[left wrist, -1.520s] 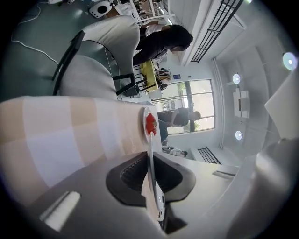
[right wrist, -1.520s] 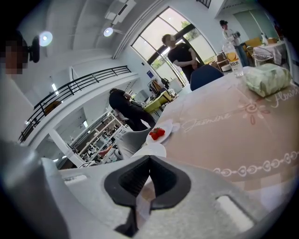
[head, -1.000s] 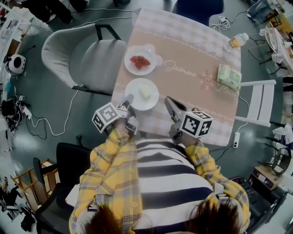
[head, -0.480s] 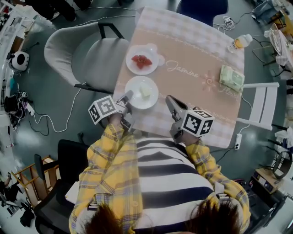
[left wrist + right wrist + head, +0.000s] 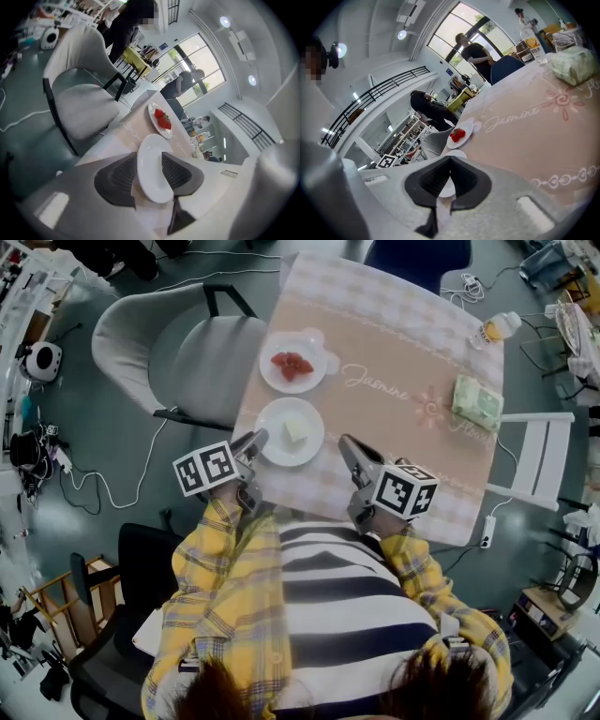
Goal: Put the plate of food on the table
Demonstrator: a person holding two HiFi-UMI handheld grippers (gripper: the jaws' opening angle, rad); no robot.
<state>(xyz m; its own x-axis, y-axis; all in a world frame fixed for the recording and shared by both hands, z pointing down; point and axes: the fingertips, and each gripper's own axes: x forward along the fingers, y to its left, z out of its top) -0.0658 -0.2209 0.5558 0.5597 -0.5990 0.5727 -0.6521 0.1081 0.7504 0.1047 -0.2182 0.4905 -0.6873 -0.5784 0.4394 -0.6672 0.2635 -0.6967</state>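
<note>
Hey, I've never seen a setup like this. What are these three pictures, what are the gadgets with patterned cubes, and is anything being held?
A person holds a two-jaw hand tool in each fist; the marked cubes belong to them. The head view looks down from the person's head; each gripper view looks along one tool's jaws. On the table are a far plate with red food, a near plate with a pale piece, a green packet and a bottle. The left gripper is opening its jaws around the near plate's rim. The right gripper is shut, empty.
</note>
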